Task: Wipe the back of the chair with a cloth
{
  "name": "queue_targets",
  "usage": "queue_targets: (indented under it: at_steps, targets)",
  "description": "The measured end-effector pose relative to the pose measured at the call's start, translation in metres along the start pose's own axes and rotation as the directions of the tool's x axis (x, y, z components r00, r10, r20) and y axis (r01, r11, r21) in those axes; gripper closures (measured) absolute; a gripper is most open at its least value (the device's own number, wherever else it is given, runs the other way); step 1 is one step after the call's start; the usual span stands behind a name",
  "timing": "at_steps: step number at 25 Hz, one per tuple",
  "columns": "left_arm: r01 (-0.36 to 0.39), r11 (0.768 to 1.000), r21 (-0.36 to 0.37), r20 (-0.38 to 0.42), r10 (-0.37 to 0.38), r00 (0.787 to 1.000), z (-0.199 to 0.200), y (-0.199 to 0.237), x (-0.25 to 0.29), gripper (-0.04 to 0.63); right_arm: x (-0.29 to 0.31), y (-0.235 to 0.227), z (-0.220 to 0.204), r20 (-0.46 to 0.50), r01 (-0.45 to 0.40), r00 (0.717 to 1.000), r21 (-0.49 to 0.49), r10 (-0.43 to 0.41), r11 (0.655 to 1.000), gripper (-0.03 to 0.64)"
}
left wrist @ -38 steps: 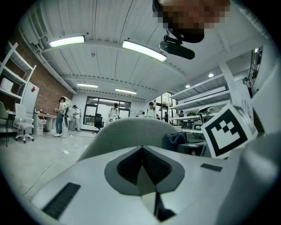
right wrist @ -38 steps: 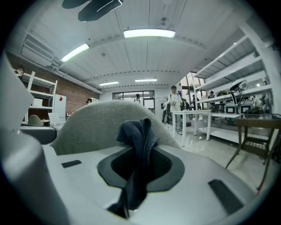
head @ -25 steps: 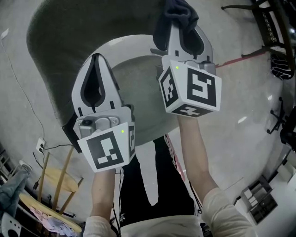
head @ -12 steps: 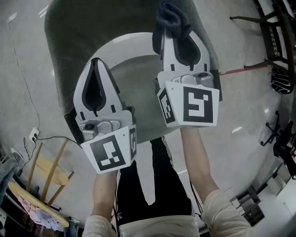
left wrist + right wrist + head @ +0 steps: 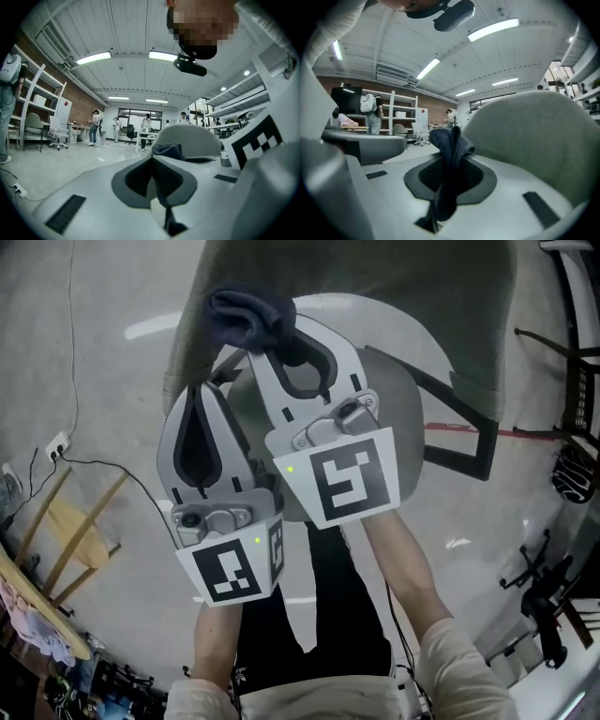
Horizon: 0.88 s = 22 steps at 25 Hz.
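Observation:
The chair's grey-green back (image 5: 412,287) fills the top of the head view, above its pale seat shell (image 5: 398,395). My right gripper (image 5: 253,351) is shut on a dark blue cloth (image 5: 246,315), bunched at the jaw tips against the left part of the back. In the right gripper view the cloth (image 5: 450,140) hangs between the jaws, with the chair back (image 5: 534,136) just to its right. My left gripper (image 5: 200,392) sits beside and below it, shut with nothing in it. The left gripper view shows its closed jaws (image 5: 152,158), the cloth (image 5: 168,150) and the chair back (image 5: 190,137) ahead.
A wooden stool (image 5: 70,521) stands at the left, near a wall socket with a cable (image 5: 58,442). Black chair frames (image 5: 567,296) are at the right, and a red line (image 5: 511,433) crosses the floor. Shelves (image 5: 35,108) and distant people (image 5: 96,126) show in the left gripper view.
My right gripper has swung left with the cloth, from the right side of the chair back to its left part. The left gripper has stayed shut, close beside it.

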<state>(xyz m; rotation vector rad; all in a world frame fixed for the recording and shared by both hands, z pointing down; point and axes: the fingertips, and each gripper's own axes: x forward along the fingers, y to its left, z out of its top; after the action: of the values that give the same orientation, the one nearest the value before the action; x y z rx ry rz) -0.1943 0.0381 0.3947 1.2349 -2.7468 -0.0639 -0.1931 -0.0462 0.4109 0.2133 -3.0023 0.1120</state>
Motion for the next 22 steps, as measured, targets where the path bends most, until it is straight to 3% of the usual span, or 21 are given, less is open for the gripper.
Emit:
queue_targets:
  at_steps: [7, 22]
  targets:
    - [-0.064, 0.997, -0.04, 0.022, 0.065, 0.998, -0.007, 0.026, -0.027, 0.58, 0.007, 0.07, -0.03, -0.081, -0.229, 0.97, -0.004, 0.228, 0.973, 0.557]
    - [-0.121, 0.99, -0.067, 0.029, 0.123, 0.992, -0.007, 0.032, -0.035, 0.58, 0.02, 0.08, -0.036, -0.081, -0.325, 0.943, -0.019, 0.323, 0.945, 0.557]
